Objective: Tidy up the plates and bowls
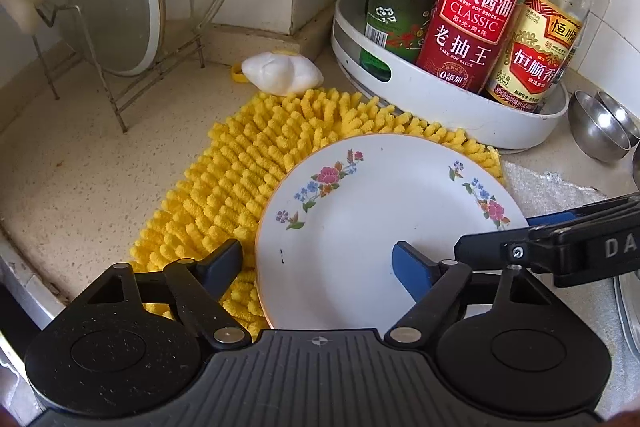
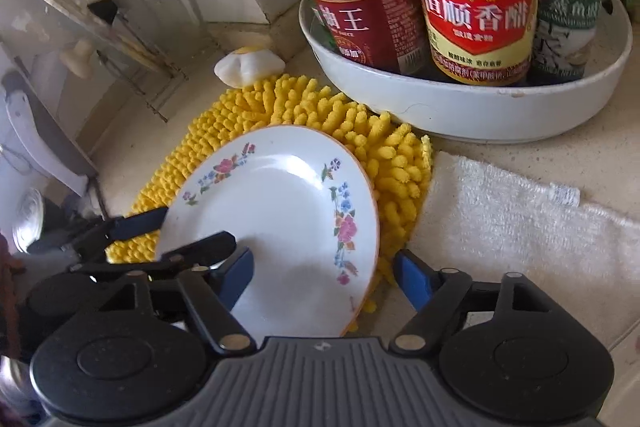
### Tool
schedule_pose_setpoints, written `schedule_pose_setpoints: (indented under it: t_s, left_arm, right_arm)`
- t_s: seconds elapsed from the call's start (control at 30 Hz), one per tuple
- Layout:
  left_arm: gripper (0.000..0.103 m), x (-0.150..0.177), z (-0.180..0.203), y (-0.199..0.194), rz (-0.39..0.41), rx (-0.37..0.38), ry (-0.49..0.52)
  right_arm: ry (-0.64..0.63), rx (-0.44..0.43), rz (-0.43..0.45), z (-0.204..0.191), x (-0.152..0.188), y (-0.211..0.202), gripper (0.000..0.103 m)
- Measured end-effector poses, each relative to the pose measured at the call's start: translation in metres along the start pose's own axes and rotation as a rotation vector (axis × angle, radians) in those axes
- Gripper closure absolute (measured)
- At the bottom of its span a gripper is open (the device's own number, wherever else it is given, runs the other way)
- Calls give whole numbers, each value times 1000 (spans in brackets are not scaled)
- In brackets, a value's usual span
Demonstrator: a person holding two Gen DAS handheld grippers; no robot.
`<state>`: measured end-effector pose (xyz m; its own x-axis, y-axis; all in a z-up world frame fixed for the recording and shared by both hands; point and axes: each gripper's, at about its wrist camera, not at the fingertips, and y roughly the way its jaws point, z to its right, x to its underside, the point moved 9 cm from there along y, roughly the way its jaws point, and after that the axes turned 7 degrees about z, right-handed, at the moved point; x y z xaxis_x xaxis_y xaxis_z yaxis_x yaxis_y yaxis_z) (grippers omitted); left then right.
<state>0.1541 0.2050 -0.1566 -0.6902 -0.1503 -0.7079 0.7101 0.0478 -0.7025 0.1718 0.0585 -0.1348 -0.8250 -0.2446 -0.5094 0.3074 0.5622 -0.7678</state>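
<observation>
White porcelain, rimmed in gold and painted with flowers: the plate (image 1: 384,227) is lying on the yellow chenille mat (image 1: 240,179) on the speckled countertop (image 1: 80,155). I am holding my left gripper (image 1: 320,259) spread across the plate's left edge, one finger over the mat, the other over the plate. I am holding my right gripper (image 2: 324,275) spread across its right edge, pads not pressing. Behind the mat, sauce bottles (image 1: 476,7) are standing in a white round tray (image 1: 440,103); a white towel (image 2: 520,227) is lying just beside the mat.
</observation>
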Motion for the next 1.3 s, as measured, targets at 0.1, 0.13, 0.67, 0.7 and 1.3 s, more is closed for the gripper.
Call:
schedule_pose_setpoints:
  t_s: [0.1,0.13,0.67,0.7,1.3]
  left_arm:
    - [24,-1,2,-1,5,11,5]
    - [25,-1,3,-1,6,7,6]
    - [25,1,15,-18,3,23,17]
    - [24,1,17,-20,4,30,20]
    - [23,8,27,-12,-13,68,51]
  right_arm:
    - [-37,16,2,-3,3,0,24]
    - [-40,13,1,-5,4,0,26]
    - [-95,23,7,-5,14,-25,29]
    - [-81,24,-3,-2,16,-24,29]
    - [8,34,8,6,29,-23,27]
